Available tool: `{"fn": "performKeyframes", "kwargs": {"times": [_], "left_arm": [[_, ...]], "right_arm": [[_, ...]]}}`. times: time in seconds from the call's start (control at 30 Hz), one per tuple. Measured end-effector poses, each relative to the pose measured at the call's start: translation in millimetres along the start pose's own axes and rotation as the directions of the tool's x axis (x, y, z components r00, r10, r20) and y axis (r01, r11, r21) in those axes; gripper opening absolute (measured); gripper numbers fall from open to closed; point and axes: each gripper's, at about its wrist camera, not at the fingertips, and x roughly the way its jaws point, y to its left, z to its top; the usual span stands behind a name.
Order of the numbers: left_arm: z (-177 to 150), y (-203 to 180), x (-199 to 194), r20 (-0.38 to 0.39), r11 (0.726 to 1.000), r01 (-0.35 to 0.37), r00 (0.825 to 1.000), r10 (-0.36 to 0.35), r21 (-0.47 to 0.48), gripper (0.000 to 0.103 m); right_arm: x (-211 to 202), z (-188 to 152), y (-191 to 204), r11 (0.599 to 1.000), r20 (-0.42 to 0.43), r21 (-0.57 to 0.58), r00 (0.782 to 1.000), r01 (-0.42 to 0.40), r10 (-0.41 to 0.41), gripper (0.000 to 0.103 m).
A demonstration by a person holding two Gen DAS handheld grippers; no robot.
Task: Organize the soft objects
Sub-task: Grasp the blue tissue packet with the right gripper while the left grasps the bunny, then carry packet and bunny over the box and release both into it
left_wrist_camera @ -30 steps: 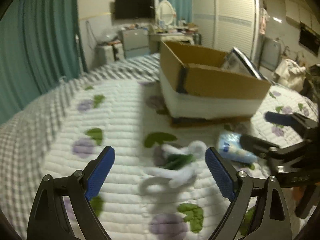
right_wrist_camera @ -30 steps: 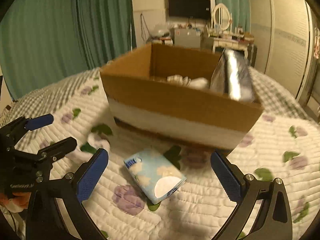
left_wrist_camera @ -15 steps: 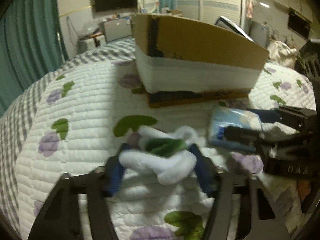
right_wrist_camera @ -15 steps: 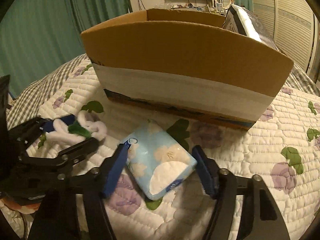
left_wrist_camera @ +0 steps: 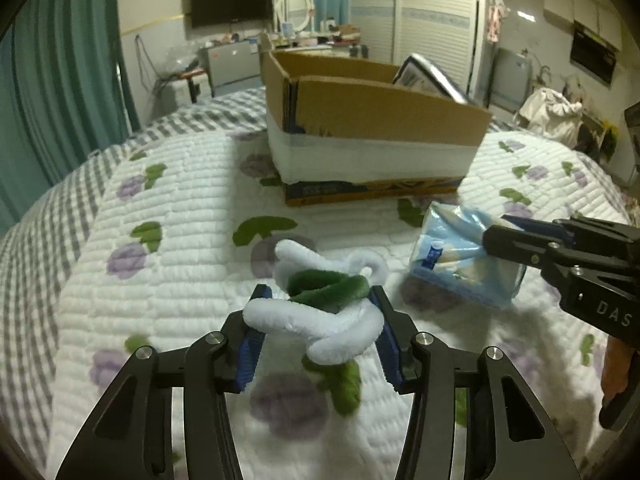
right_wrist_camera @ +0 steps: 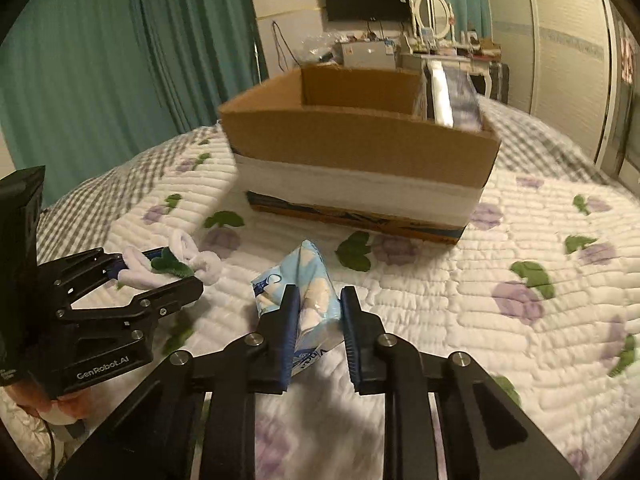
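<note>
My left gripper (left_wrist_camera: 318, 308) is shut on a white and green plush toy (left_wrist_camera: 320, 304) and holds it just above the quilt; the toy also shows in the right wrist view (right_wrist_camera: 168, 264). My right gripper (right_wrist_camera: 318, 300) is shut on a light blue tissue pack (right_wrist_camera: 308, 280), squeezed between the blue pads and lifted off the quilt; the pack shows at the right of the left wrist view (left_wrist_camera: 456, 256). A cardboard box (left_wrist_camera: 376, 120) stands on the bed beyond both, open at the top, also in the right wrist view (right_wrist_camera: 360, 140).
The bed has a white quilt (left_wrist_camera: 180, 220) with purple flowers and green leaves. A shiny dark packet (right_wrist_camera: 452, 92) stands in the box's right end. Teal curtains (right_wrist_camera: 120, 60) hang on the left; a dresser and wardrobe stand behind.
Both grippers went from open to shut: the left closed on the plush toy, the right on the tissue pack. Both objects have since risen off the quilt.
</note>
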Motion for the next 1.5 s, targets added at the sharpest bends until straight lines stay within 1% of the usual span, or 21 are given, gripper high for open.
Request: {"fn": "performKeyframes", "kwargs": {"times": [0.1, 0.2, 0.27, 0.37, 0.5, 0.57, 0.67, 0.73, 0.83, 0.97, 1.07, 1.13, 1.27, 1.43, 1.5], "left_arm": [[2.9, -4.3, -19.3, 0.008, 1.000, 0.002, 1.000, -0.002, -0.008, 0.048], [11.0, -9.1, -42.7, 0.034, 1.000, 0.008, 0.999, -0.007, -0.017, 0.048], [19.5, -13.8, -59.8, 0.064, 1.000, -0.002, 0.998, 0.002, -0.007, 0.048], [37.7, -19.6, -83.0, 0.112, 1.000, -0.016, 0.994, 0.015, 0.010, 0.048], [67.9, -20.7, -107.1, 0.171, 1.000, -0.027, 0.985, 0.025, 0.013, 0.048], [84.4, -20.6, -112.9, 0.197, 0.999, -0.053, 0.979, 0.049, 0.013, 0.048], [110.1, -17.5, -109.9, 0.212, 0.998, -0.068, 0.975, 0.064, 0.012, 0.048], [126.6, -15.1, -102.2, 0.221, 0.998, -0.069, 0.973, 0.065, 0.010, 0.048], [154.7, -13.0, -84.9, 0.249, 0.997, -0.075, 0.966, 0.069, 0.014, 0.048], [183.4, -13.9, -59.1, 0.281, 0.996, -0.088, 0.956, 0.077, 0.024, 0.048], [200.5, -11.8, -34.2, 0.285, 0.996, -0.089, 0.955, 0.078, 0.026, 0.048], [208.6, -11.3, -12.8, 0.279, 0.995, -0.092, 0.957, 0.080, 0.028, 0.048], [212.5, -9.1, 27.2, 0.256, 0.993, -0.106, 0.962, 0.089, 0.050, 0.048], [205.4, -6.3, 70.9, 0.200, 0.987, -0.136, 0.973, 0.117, 0.083, 0.048], [201.9, -5.1, 80.3, 0.186, 0.987, -0.133, 0.976, 0.115, 0.087, 0.048]], "right_arm": [[-26.3, -1.4, 6.6, 1.000, 0.030, -0.008, 1.000, -0.003, 0.003, 0.020], [-54.3, 0.5, 7.4, 1.000, 0.060, -0.021, 0.998, 0.013, -0.011, 0.020], [-72.4, 4.6, 6.4, 1.000, 0.082, -0.024, 0.996, 0.019, -0.017, 0.020], [-94.5, 21.3, 7.9, 0.999, 0.117, -0.027, 0.993, 0.031, -0.028, 0.020], [-121.3, 56.1, 4.0, 0.999, 0.179, -0.021, 0.983, 0.039, -0.035, 0.020], [-130.8, 72.7, 2.6, 0.999, 0.207, -0.027, 0.978, 0.040, -0.033, 0.020], [-143.4, 106.0, -0.5, 0.998, 0.268, -0.046, 0.963, 0.044, -0.030, 0.020], [-144.0, 124.7, -4.2, 0.998, 0.289, -0.046, 0.957, 0.044, -0.029, 0.020], [-137.9, 152.0, -10.5, 0.998, 0.319, -0.046, 0.947, 0.048, -0.031, 0.020], [-115.7, 187.4, -21.4, 0.994, 0.339, -0.058, 0.938, 0.089, -0.064, 0.020], [-92.1, 207.7, -34.2, 0.992, 0.337, -0.052, 0.937, 0.115, -0.091, 0.020], [-74.3, 216.9, -43.4, 0.992, 0.327, -0.041, 0.940, 0.119, -0.100, 0.020], [-25.0, 227.0, -64.5, 0.993, 0.283, -0.014, 0.953, 0.120, -0.111, 0.020], [26.4, 223.6, -86.3, 0.993, 0.219, 0.005, 0.969, 0.115, -0.113, 0.020], [41.3, 218.4, -92.5, 0.994, 0.196, 0.008, 0.975, 0.110, -0.109, 0.020]]}}
